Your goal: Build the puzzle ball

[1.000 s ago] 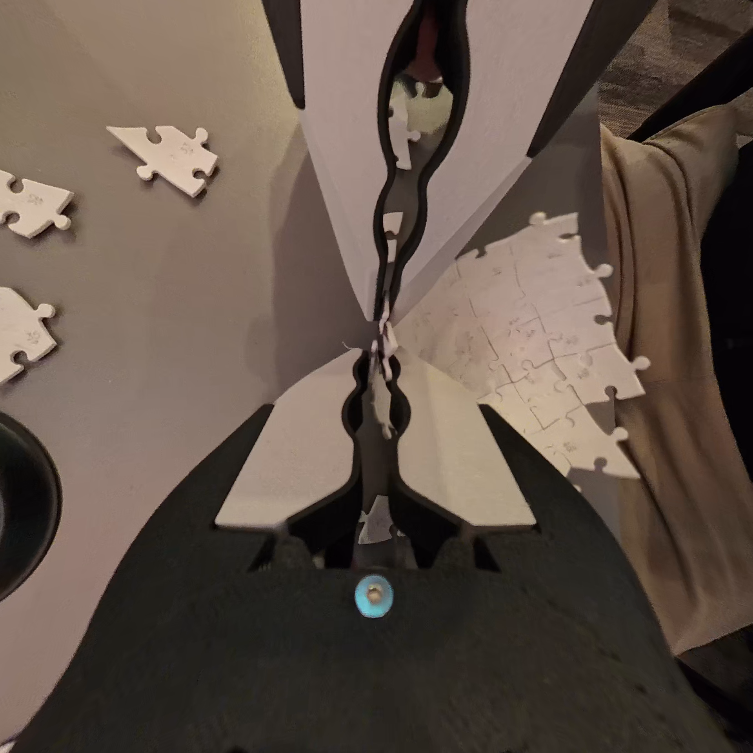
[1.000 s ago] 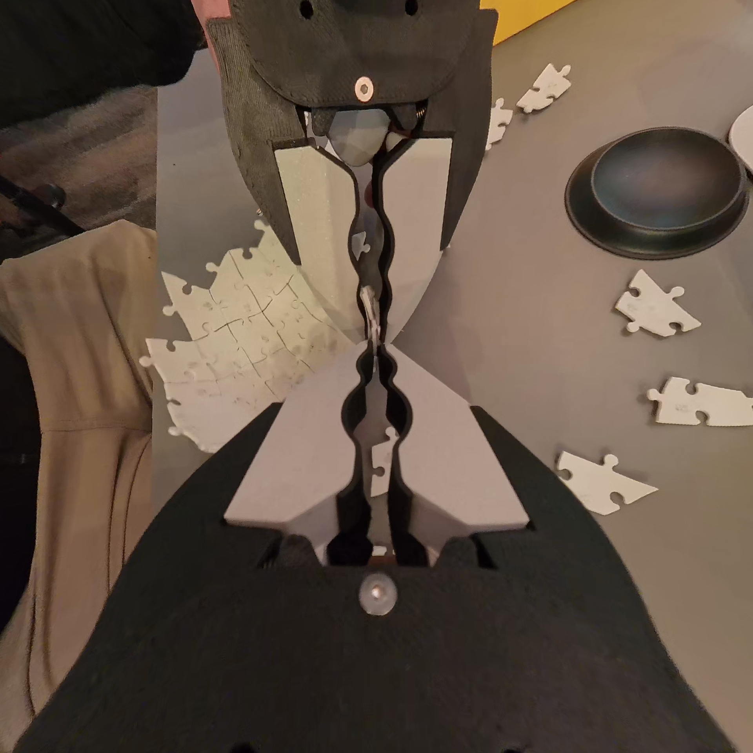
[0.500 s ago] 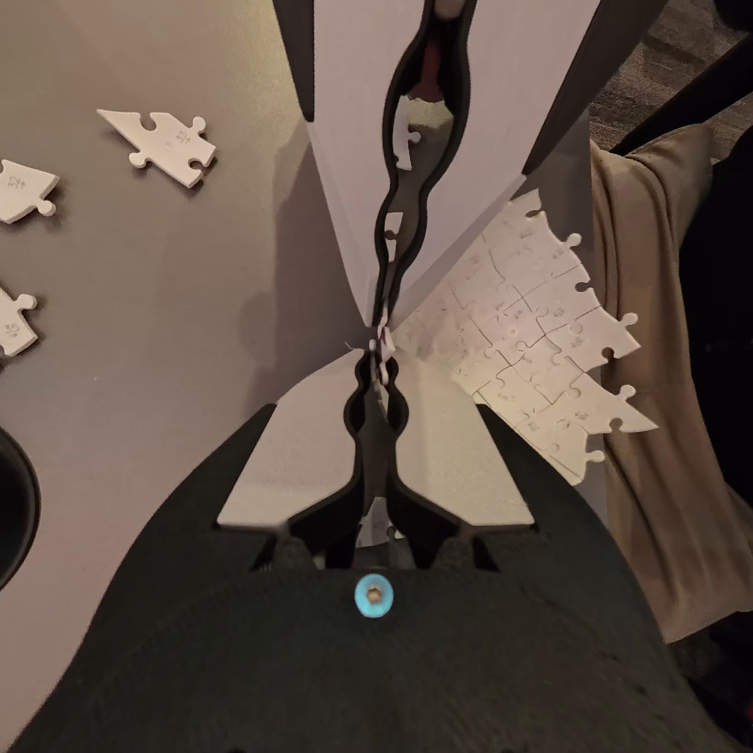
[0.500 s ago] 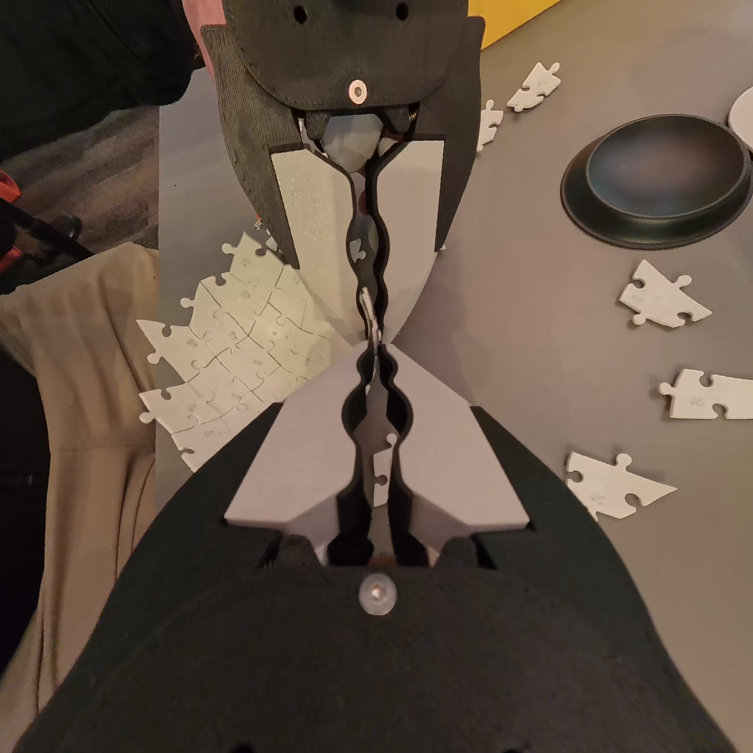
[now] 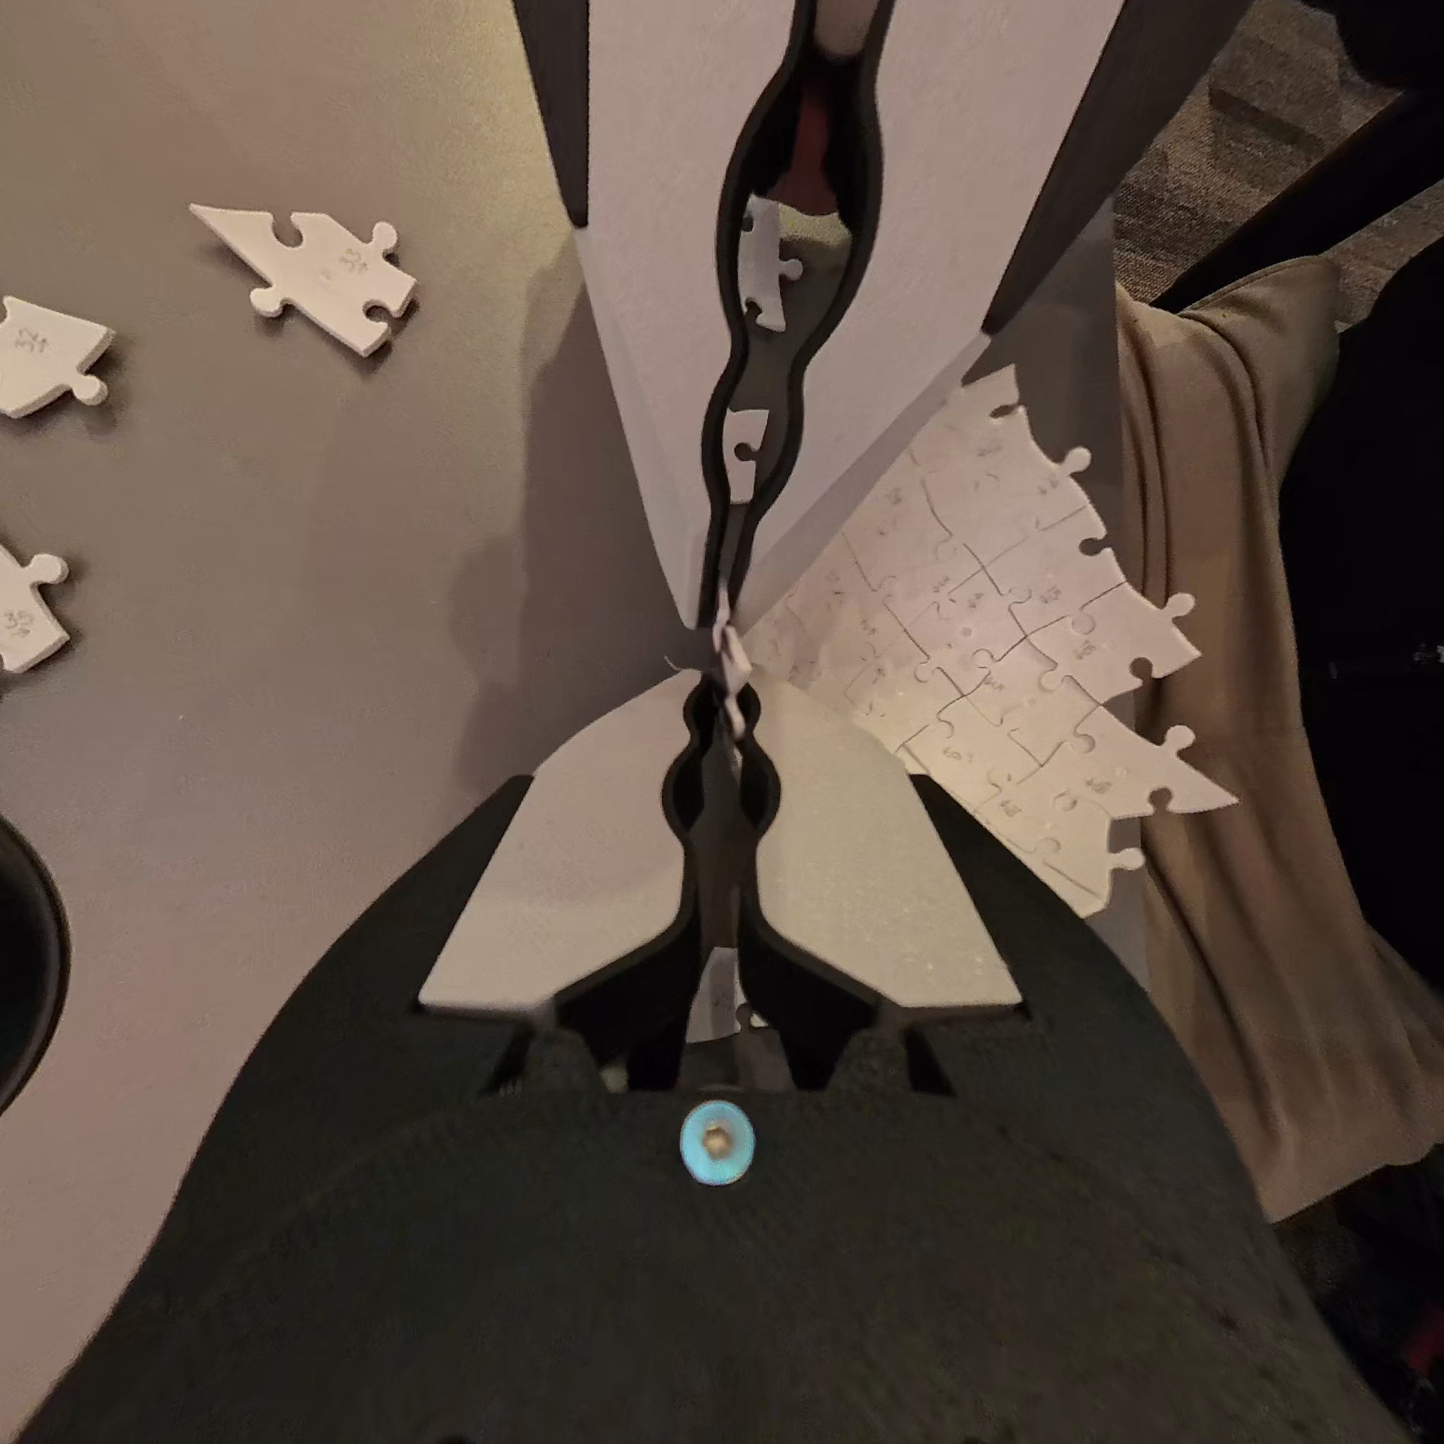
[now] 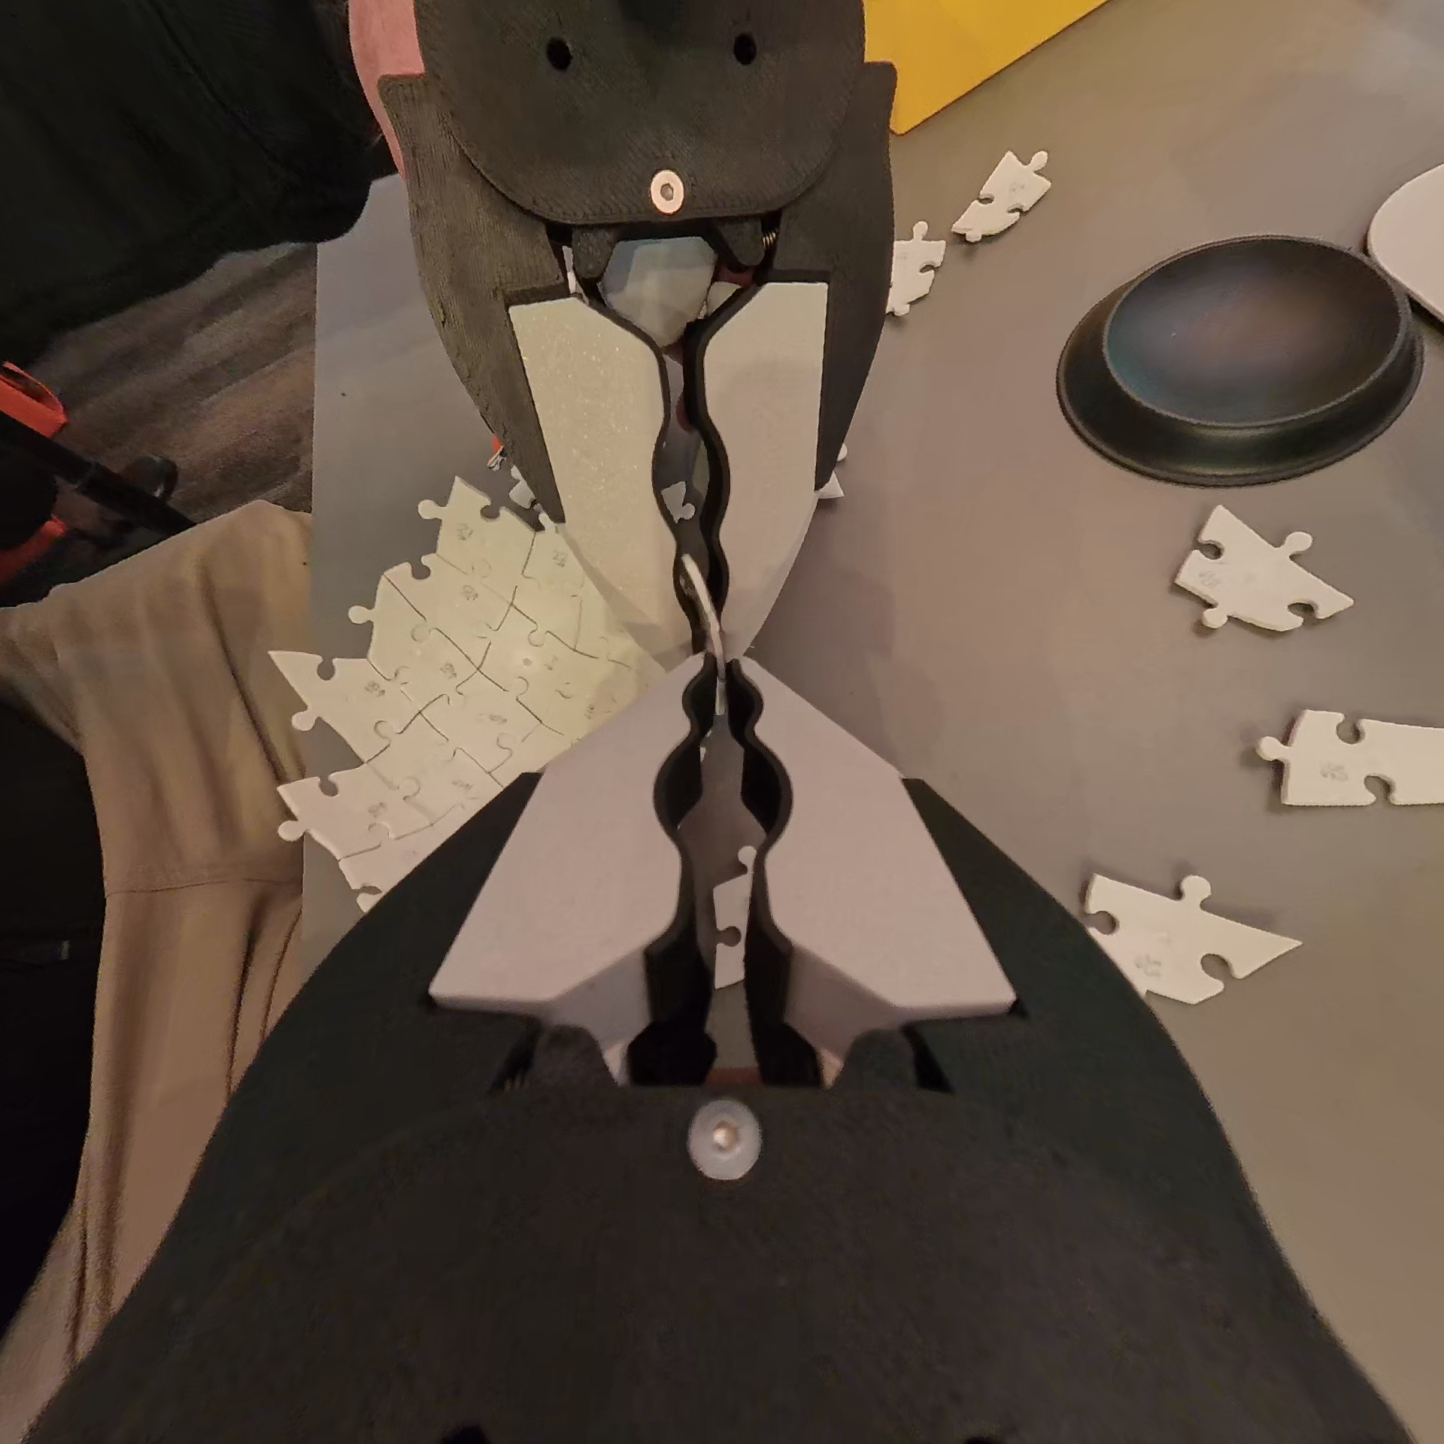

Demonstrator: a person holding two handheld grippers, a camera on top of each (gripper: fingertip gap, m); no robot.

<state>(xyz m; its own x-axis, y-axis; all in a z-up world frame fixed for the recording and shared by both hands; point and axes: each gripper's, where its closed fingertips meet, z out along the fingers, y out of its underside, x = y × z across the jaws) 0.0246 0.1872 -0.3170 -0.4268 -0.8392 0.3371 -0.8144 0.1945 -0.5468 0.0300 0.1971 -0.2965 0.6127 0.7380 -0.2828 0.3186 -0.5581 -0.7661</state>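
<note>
My left gripper (image 5: 723,691) and right gripper (image 6: 719,676) meet tip to tip above the grey table (image 5: 312,703). Each is shut on a small white puzzle piece seen edge-on (image 5: 730,664) (image 6: 703,605), and the two pieces touch at the tips. The right gripper (image 5: 723,609) comes in from the top of the left wrist view, and the left gripper (image 6: 707,637) from the top of the right wrist view. Below them a curved section of several joined white pieces (image 5: 1000,625) (image 6: 469,688) lies at the table's edge, partly hidden by the fingers.
Loose white pieces lie on the table (image 5: 312,273) (image 5: 47,359) (image 6: 1250,582) (image 6: 1360,770) (image 6: 1172,949). A black bowl (image 6: 1242,367) stands farther back, with a white plate (image 6: 1414,234) and a yellow object (image 6: 977,55) beyond. Beige cloth (image 5: 1219,703) hangs beside the table edge. From either gripper's tips it is about 15 centimeters to the black bowl (image 6: 1242,367).
Both grippers have stayed shut and tip to tip. They have turned and shifted a little together, so the joined section and the loose pieces sit differently in both views.
</note>
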